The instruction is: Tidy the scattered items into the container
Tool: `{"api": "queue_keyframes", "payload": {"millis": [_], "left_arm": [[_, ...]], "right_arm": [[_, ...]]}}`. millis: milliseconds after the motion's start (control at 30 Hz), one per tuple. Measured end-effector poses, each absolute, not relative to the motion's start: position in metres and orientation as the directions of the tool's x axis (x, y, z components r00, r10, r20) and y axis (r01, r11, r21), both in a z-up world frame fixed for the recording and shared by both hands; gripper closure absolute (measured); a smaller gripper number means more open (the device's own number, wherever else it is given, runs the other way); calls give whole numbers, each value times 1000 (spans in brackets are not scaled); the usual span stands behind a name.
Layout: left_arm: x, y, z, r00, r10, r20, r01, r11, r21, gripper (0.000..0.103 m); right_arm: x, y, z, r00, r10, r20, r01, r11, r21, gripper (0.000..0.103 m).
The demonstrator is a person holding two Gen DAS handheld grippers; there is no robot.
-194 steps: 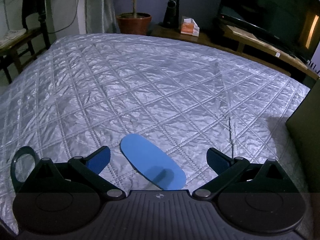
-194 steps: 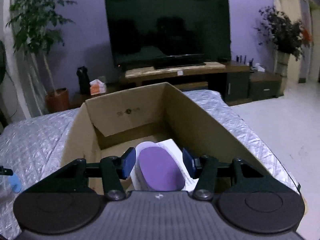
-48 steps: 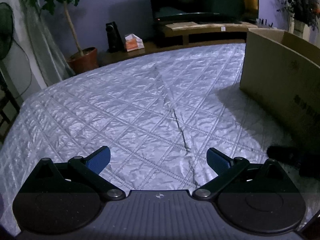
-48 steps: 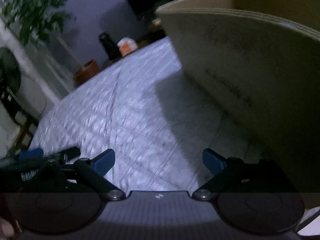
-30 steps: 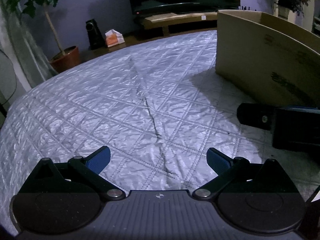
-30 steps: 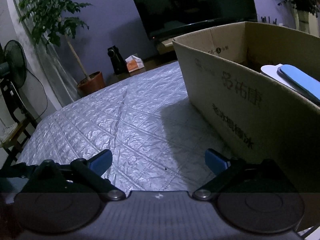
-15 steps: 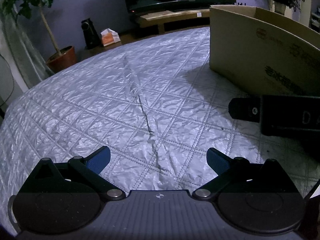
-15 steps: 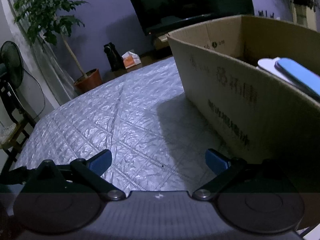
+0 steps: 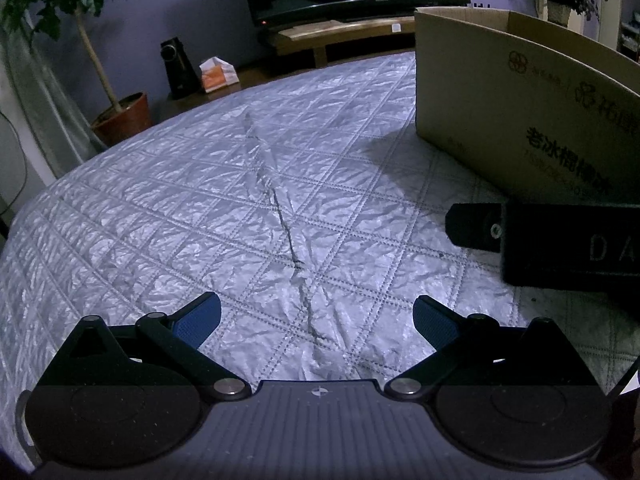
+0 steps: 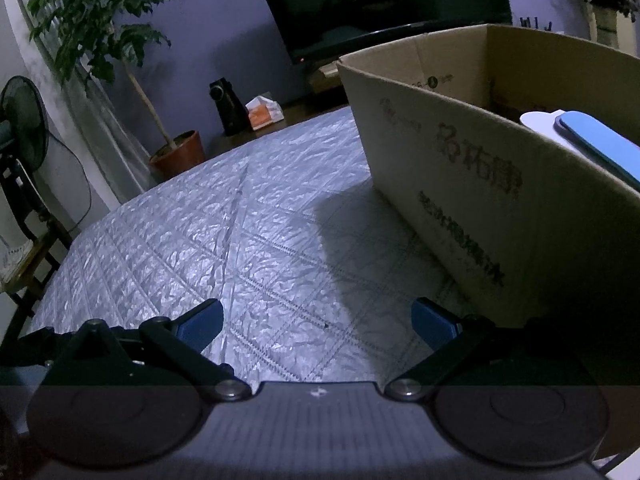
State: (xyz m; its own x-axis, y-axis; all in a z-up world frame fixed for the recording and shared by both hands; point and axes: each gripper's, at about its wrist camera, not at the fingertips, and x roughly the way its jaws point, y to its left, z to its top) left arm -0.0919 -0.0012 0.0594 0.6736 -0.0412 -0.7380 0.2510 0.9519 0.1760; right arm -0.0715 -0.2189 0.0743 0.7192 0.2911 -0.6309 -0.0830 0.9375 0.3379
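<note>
Inside the box (image 10: pixel 460 168), a blue insole (image 10: pixel 600 146) lies on a white one (image 10: pixel 538 120): thin, light and floppy by my judgement, best pinched at an edge. Both hand-held grippers, left (image 9: pixel 316 318) and right (image 10: pixel 316 320), gape empty over the bed (image 9: pixel 200 208).

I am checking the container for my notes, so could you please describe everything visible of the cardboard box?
The cardboard box is plain brown corrugated card, open at the top, standing upright on the silver quilted cover. Its long side wall carries faded dark printed characters and a small round logo. Inside, a blue flat oval piece lies on a white one, both showing above the rim. The box casts a shadow on the cover. Neither gripper touches it.
</note>
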Motion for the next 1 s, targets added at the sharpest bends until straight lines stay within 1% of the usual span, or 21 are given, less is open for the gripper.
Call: {"api": "queue_keyframes", "payload": {"millis": [1000], "left_arm": [[-92,-1,55,672,-30,-740,249,950,188,0]], "right_arm": [[-72,-216,73,709,295,-640,-104,942,320,3]]}}
